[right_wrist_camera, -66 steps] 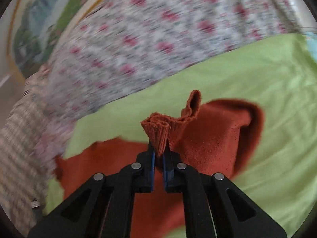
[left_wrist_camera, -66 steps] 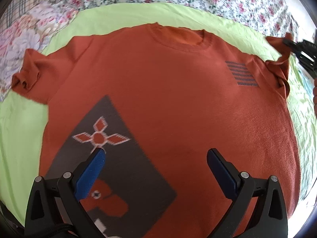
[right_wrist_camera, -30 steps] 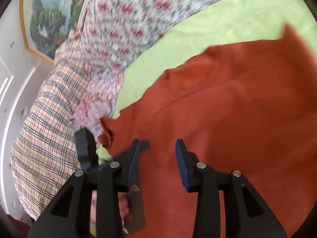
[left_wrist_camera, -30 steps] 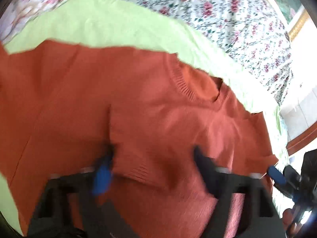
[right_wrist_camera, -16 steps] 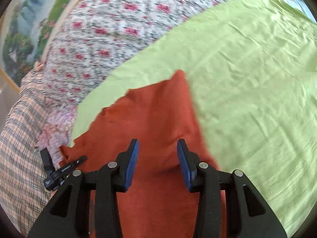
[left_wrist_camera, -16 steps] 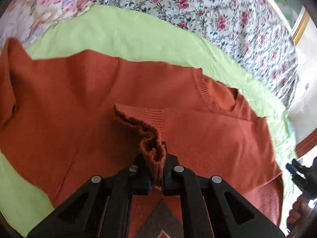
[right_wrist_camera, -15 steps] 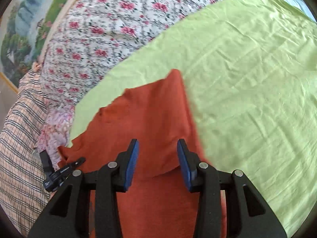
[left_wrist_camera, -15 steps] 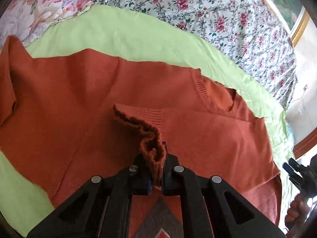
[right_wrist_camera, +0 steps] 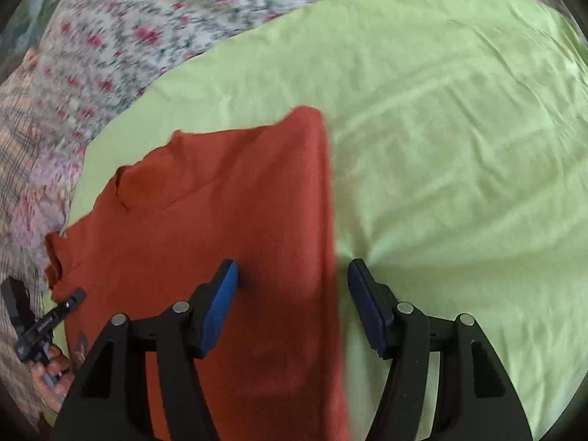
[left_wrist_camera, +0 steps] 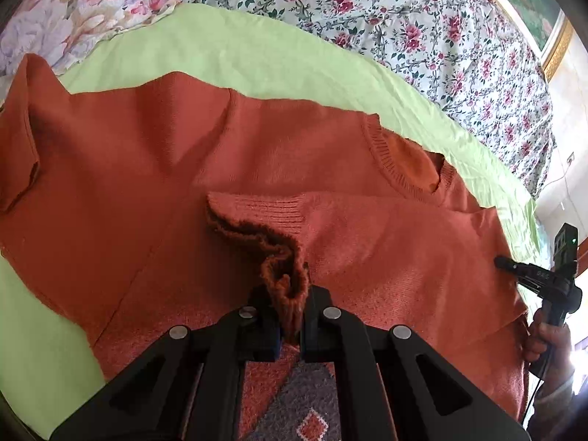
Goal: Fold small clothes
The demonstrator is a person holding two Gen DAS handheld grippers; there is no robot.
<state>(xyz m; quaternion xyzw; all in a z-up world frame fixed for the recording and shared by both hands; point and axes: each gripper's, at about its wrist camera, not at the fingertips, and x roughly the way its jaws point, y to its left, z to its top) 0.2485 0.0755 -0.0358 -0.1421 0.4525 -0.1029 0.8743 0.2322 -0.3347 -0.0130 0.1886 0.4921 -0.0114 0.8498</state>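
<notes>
One rust-orange knitted sweater (left_wrist_camera: 257, 154) lies spread on a lime-green sheet (left_wrist_camera: 257, 58), the only garment in sight. It has a ribbed round neck (left_wrist_camera: 404, 161) at its far side and a grey patch with a diamond pattern (left_wrist_camera: 294, 404) near the left wrist camera. One sleeve is folded in across the chest, and its ribbed cuff (left_wrist_camera: 283, 275) is bunched up and pinched between the fully closed jaws of the left gripper (left_wrist_camera: 290, 316). The other sleeve end lies crumpled at the far left of that view.

In the right wrist view the folded right edge of the sweater (right_wrist_camera: 323, 220) runs straight toward the camera. The right gripper (right_wrist_camera: 292, 294) straddles that edge with its jaws closing, one blue pad (right_wrist_camera: 220, 305) over the knit and the other over the sheet; the pads do not yet press the cloth.

There are two grippers, each seen small in the other's view with part of a hand (left_wrist_camera: 547, 338) behind it. Beyond the sheet lie floral bedding (left_wrist_camera: 404, 18) and a checked cloth (right_wrist_camera: 18, 139), blurred in the right view. The sweater's near hem is cut off behind the gripper bodies.
</notes>
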